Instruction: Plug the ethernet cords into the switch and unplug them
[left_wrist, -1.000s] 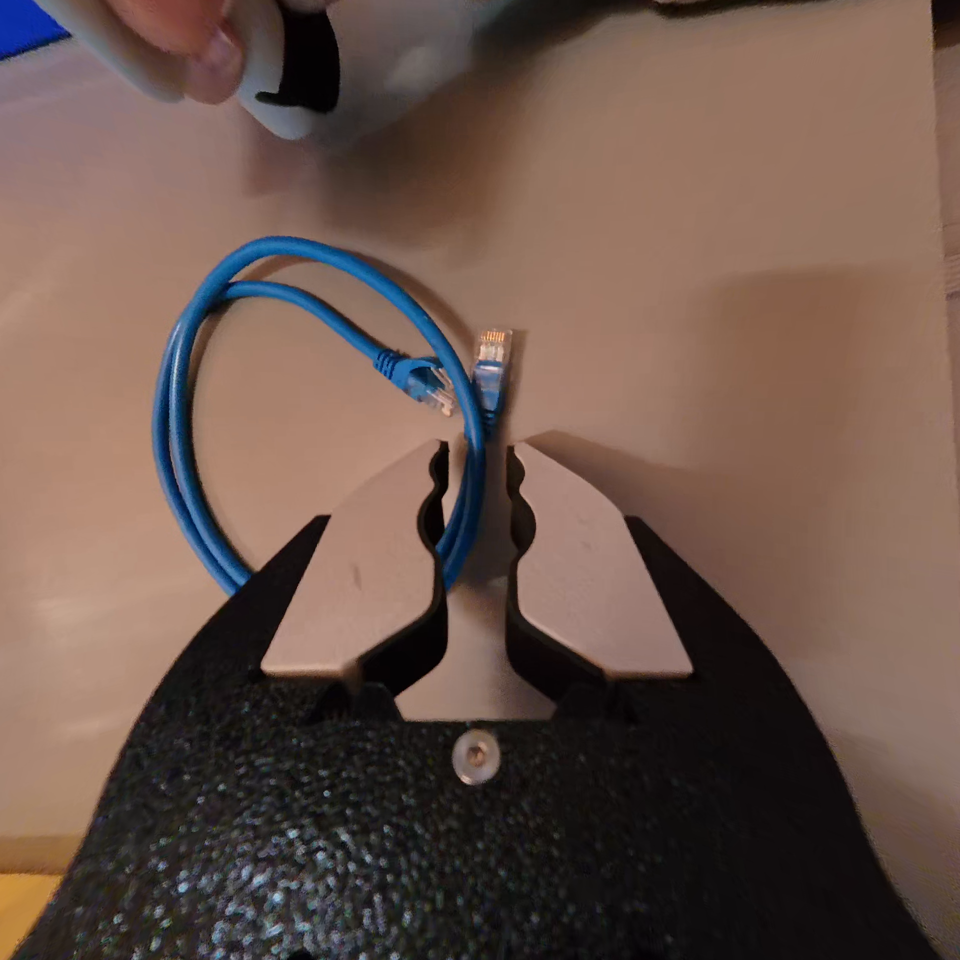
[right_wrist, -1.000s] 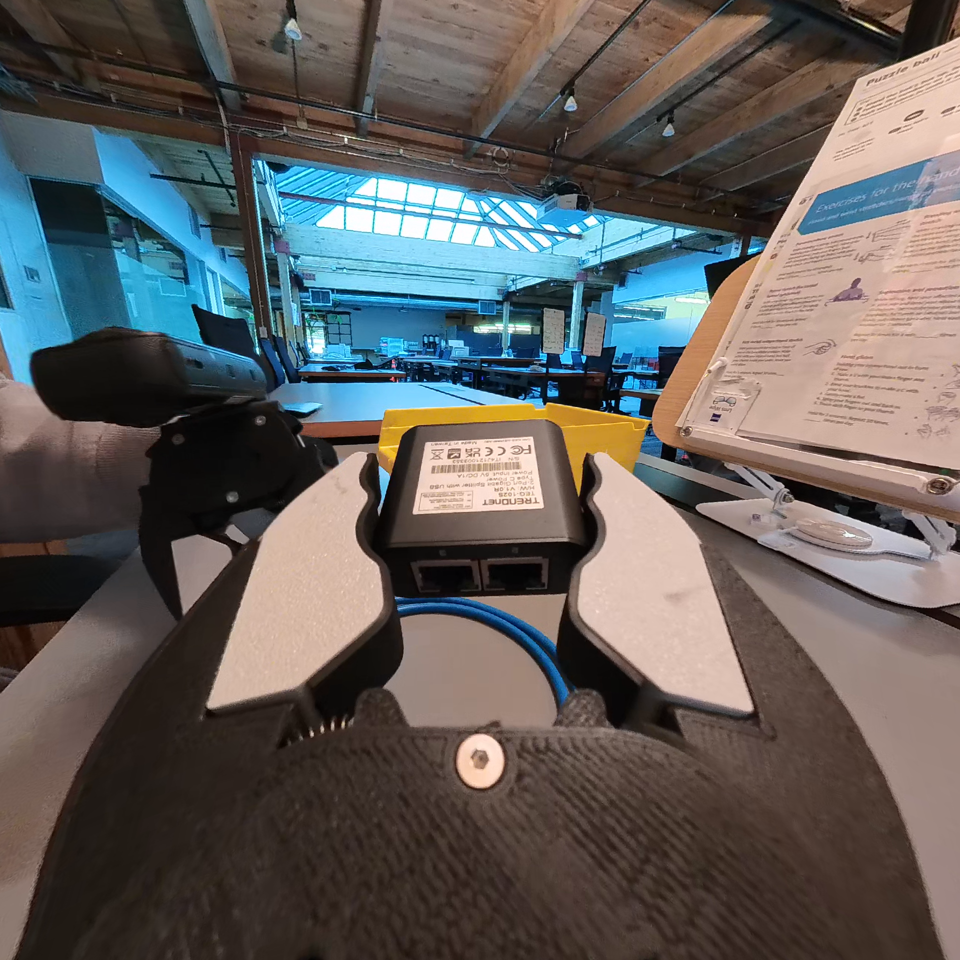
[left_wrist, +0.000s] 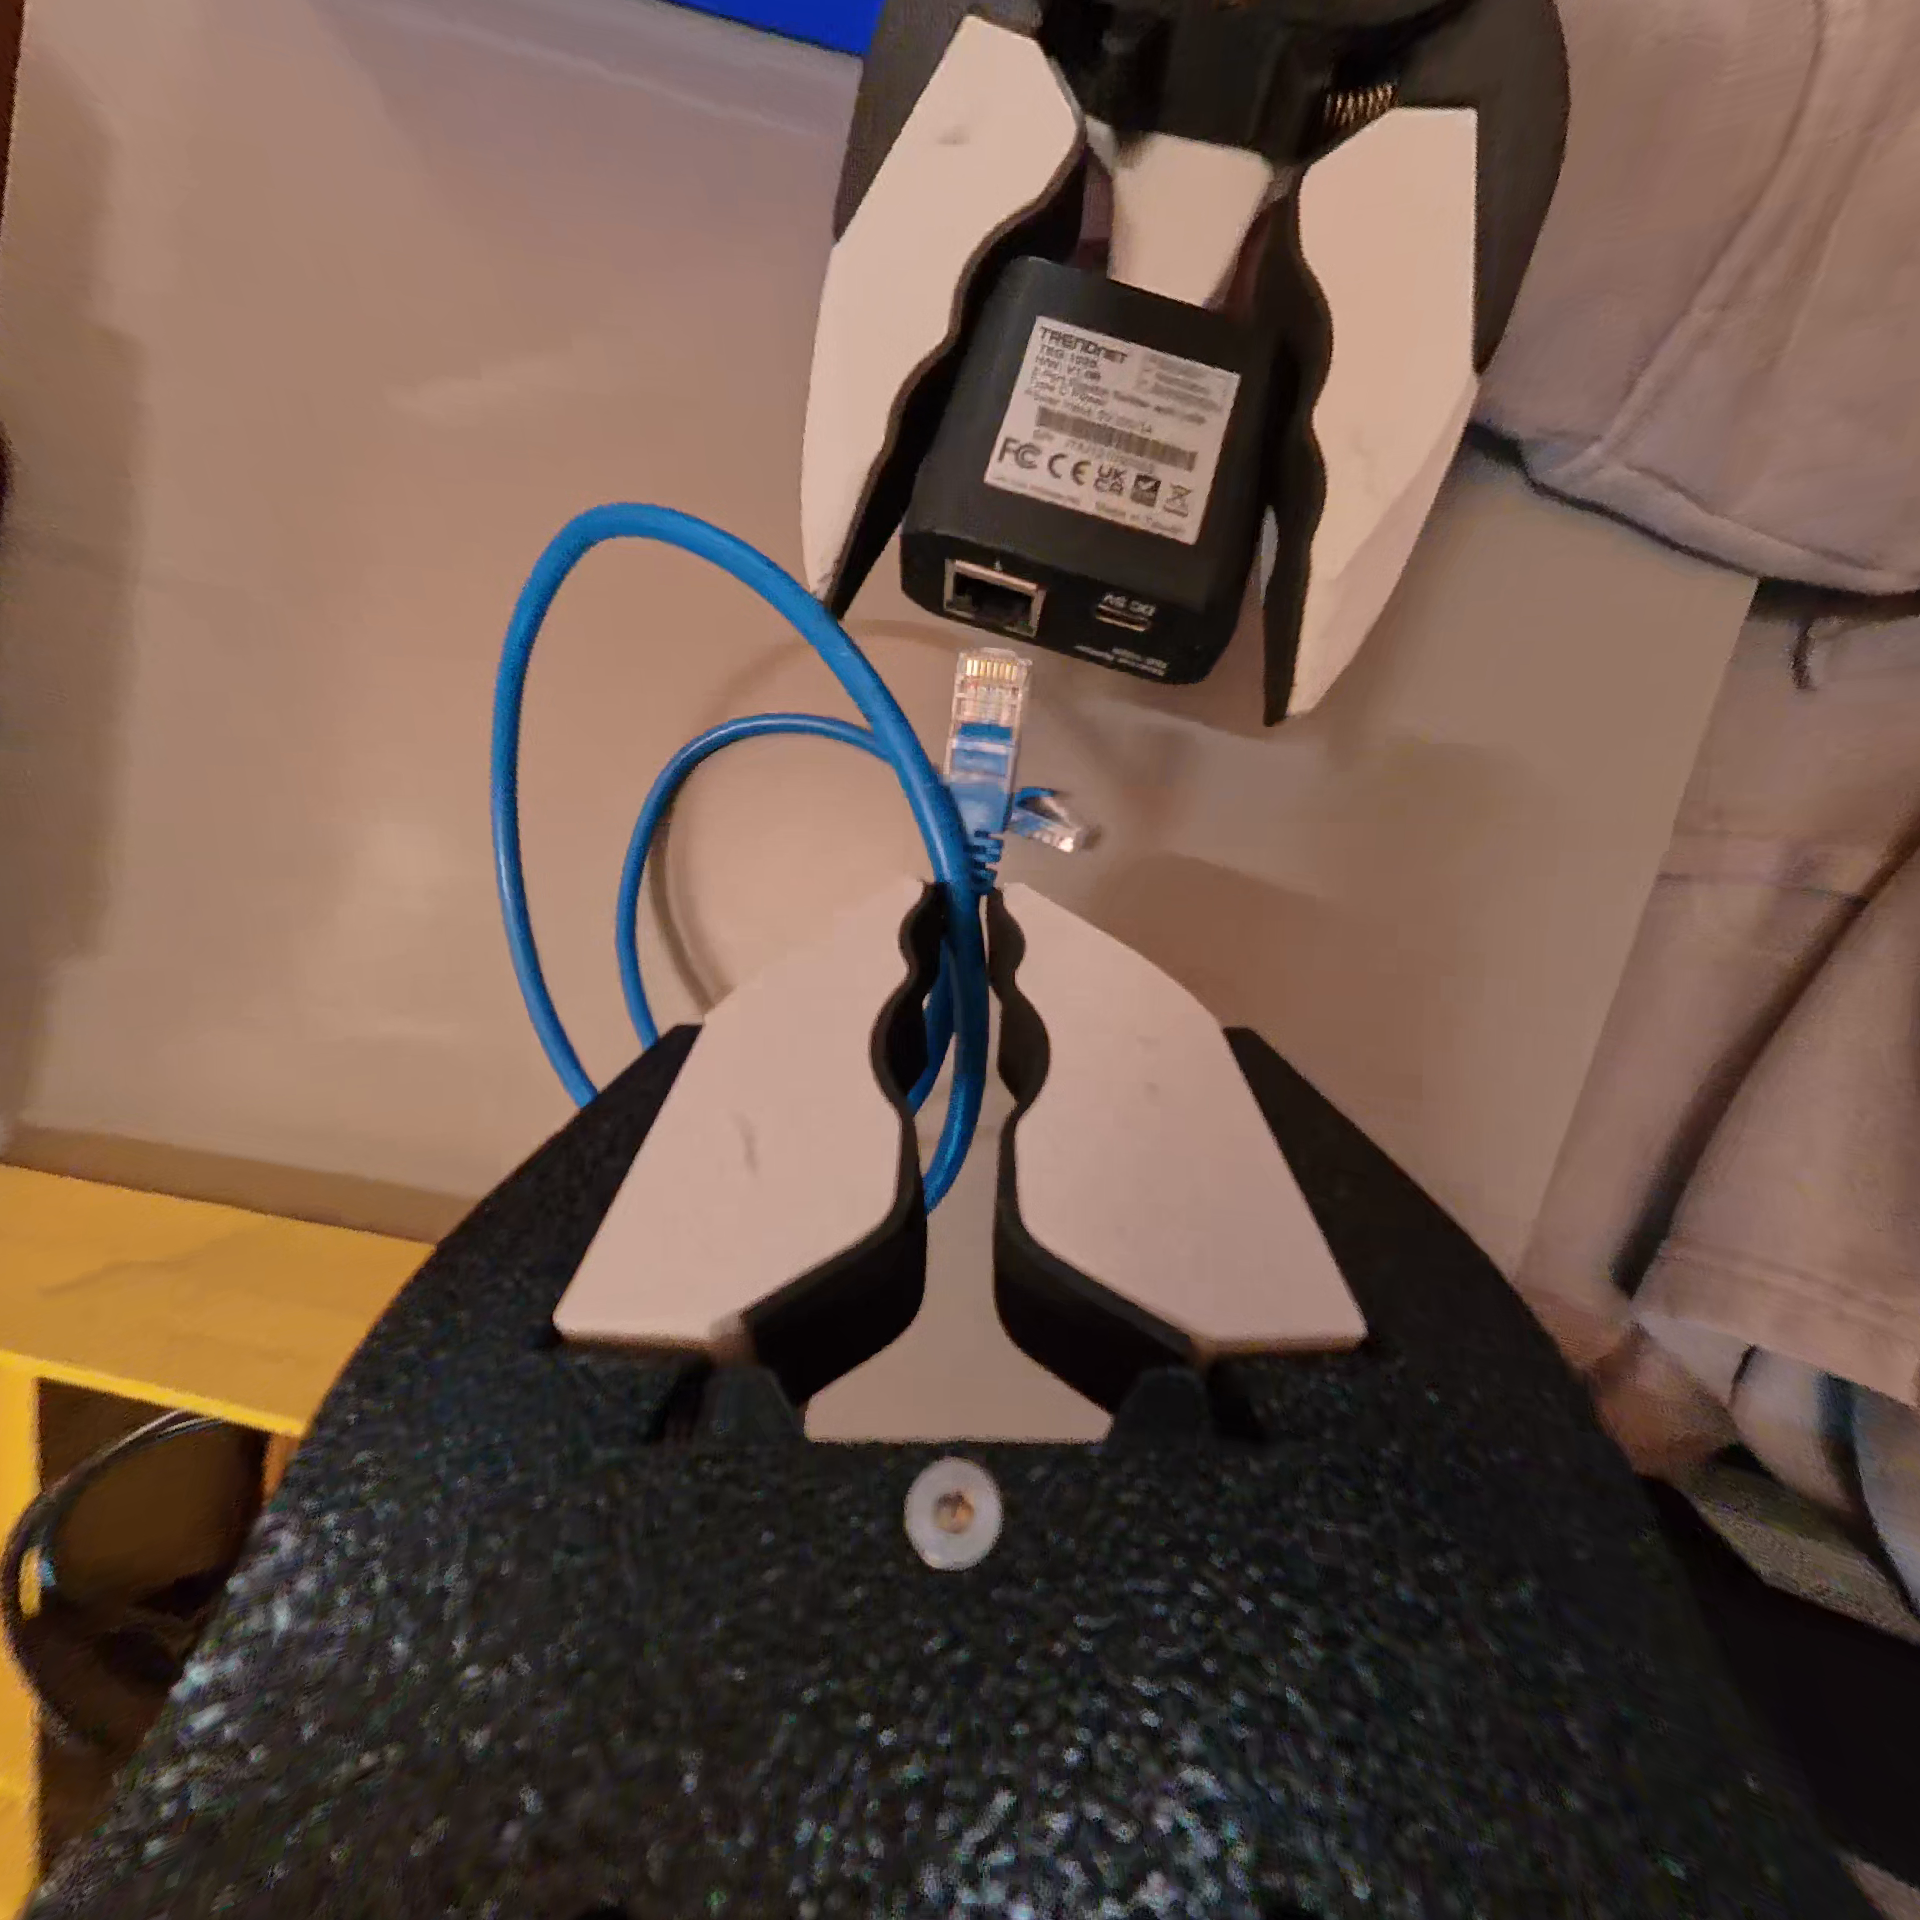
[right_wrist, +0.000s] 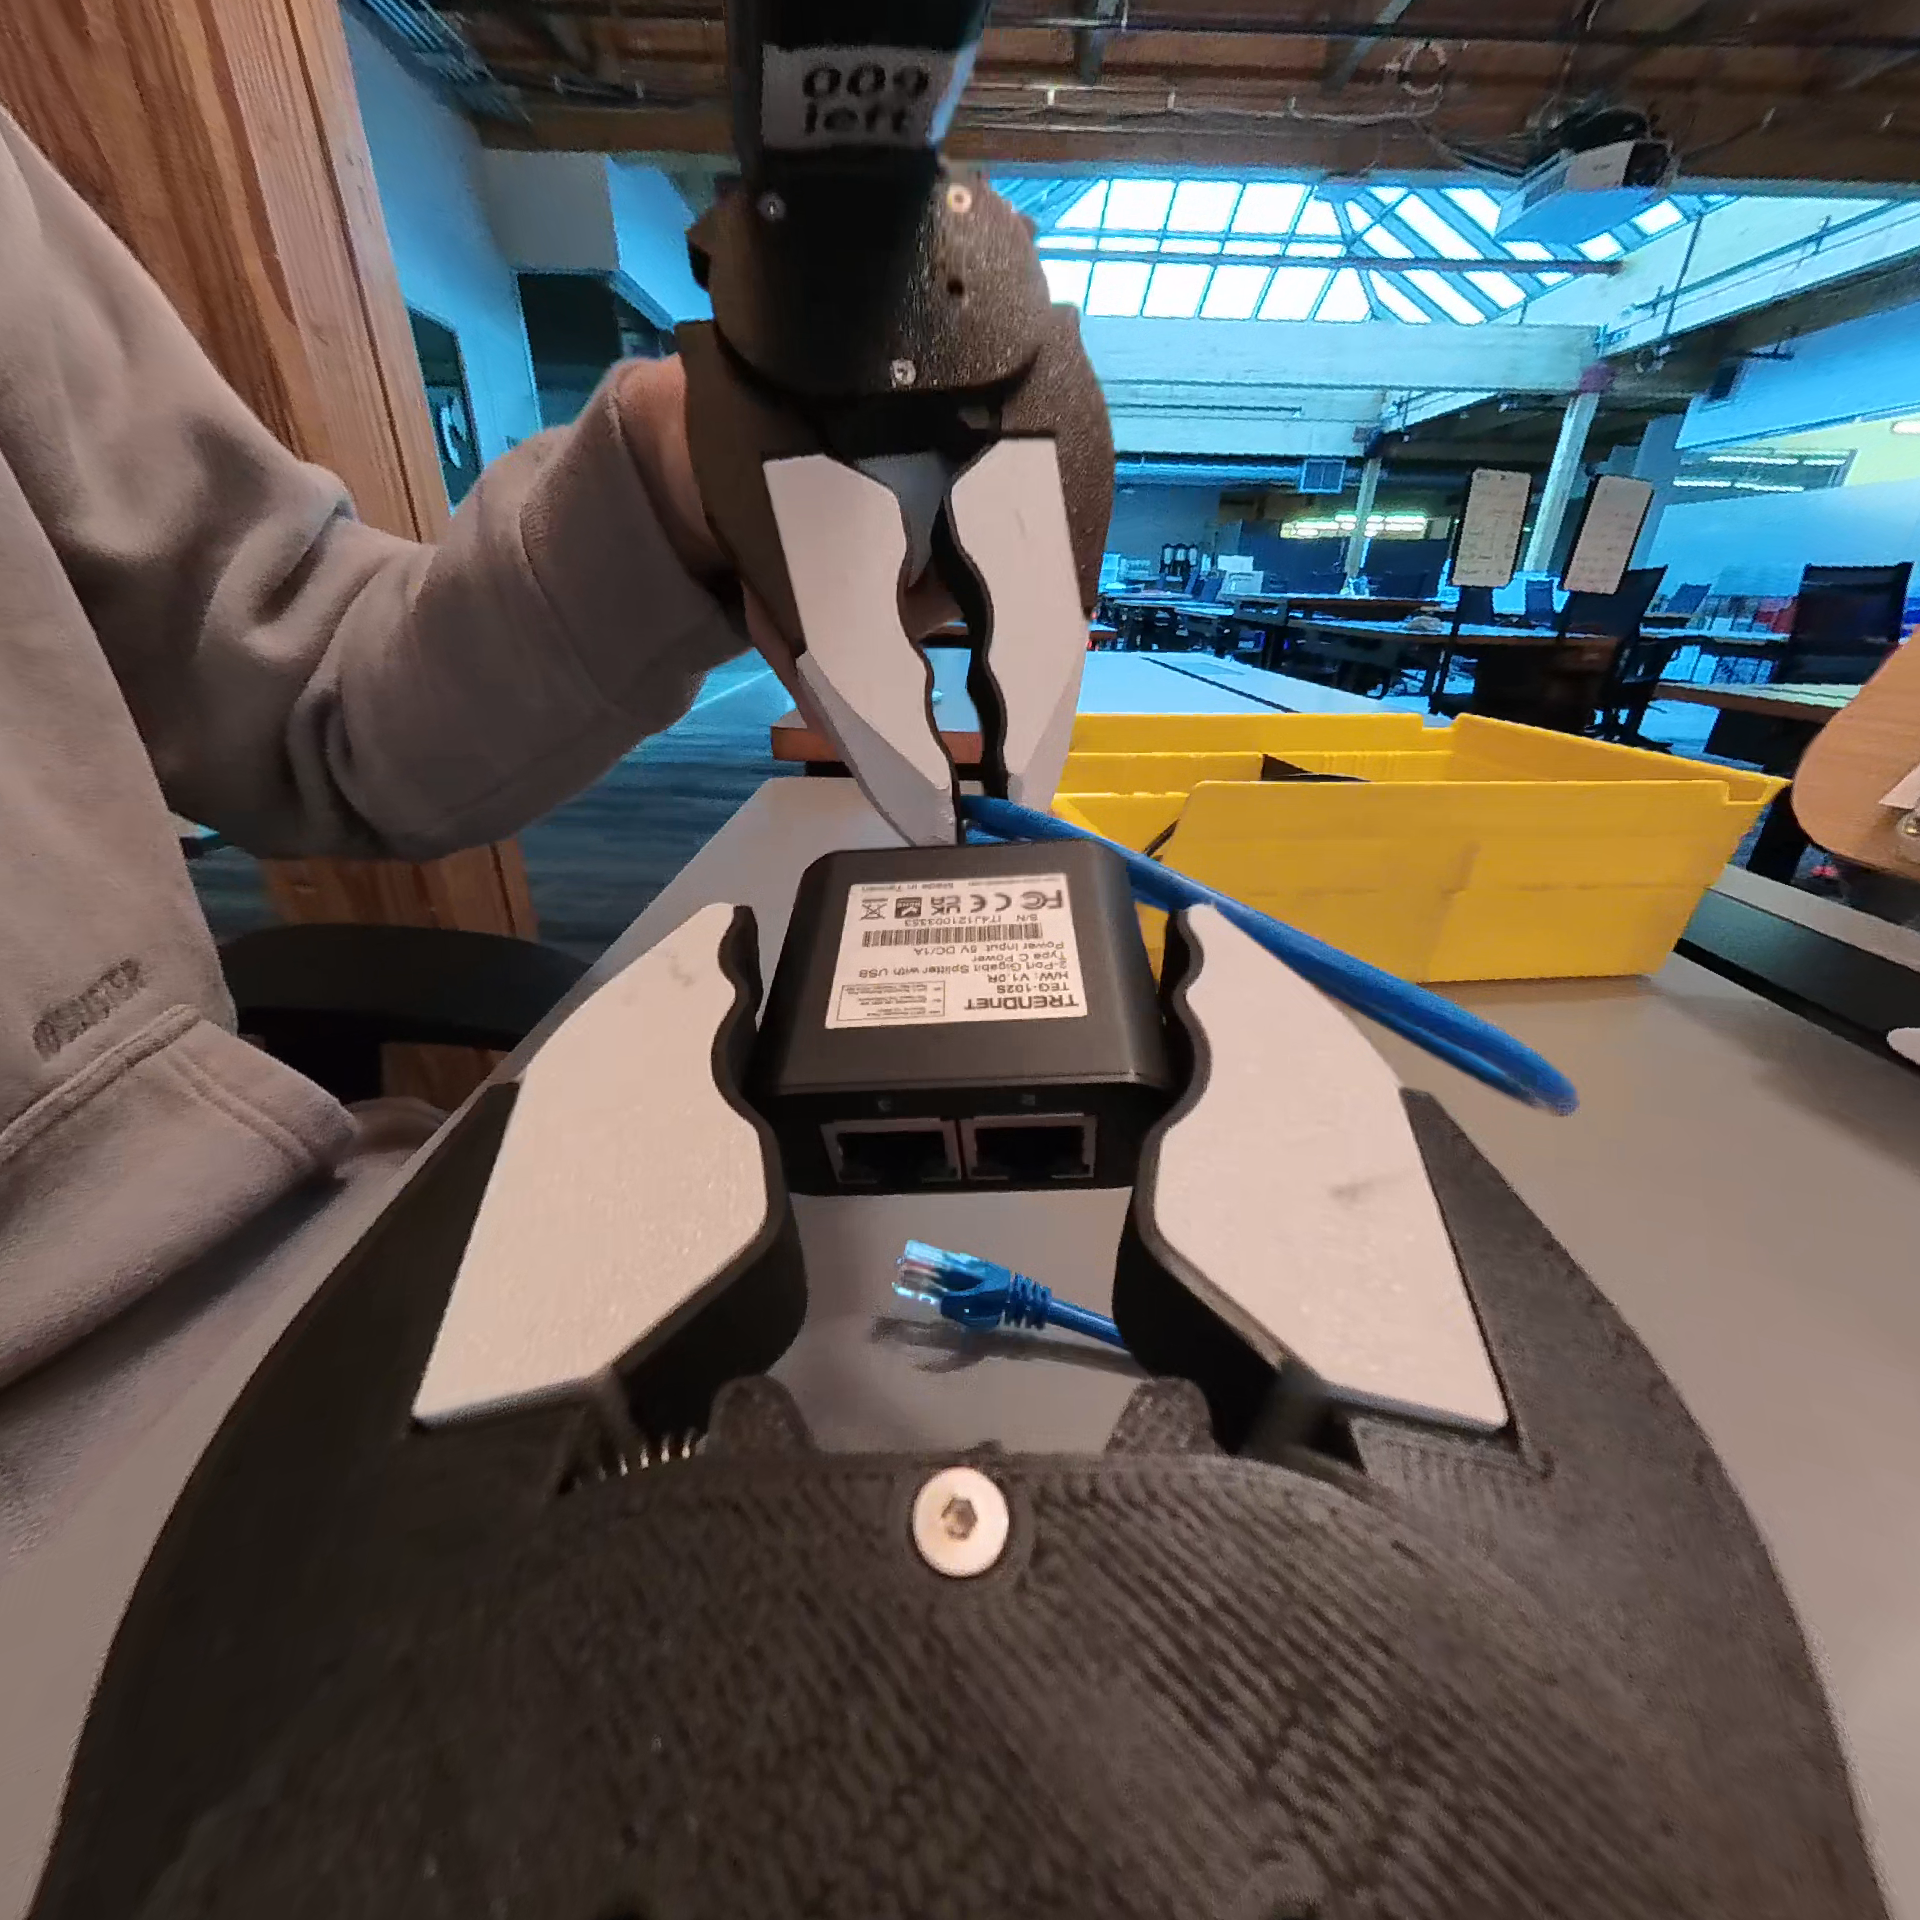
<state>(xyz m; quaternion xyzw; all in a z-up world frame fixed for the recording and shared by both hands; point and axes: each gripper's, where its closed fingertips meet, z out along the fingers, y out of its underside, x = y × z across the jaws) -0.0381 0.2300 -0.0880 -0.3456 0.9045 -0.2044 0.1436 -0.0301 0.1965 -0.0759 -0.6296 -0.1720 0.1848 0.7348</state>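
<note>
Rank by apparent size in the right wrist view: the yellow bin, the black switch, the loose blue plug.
1. yellow bin, though it sits farther back
2. black switch
3. loose blue plug, smallest

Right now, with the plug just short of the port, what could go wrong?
1. The left claw pinches the blue cable behind the plug, so the plug may tilt and jam at the switch port.
2. The loose second plug hangs under the switch and could snag.
3. The right claw holds only the switch's sides; pushing might slide it.
</note>
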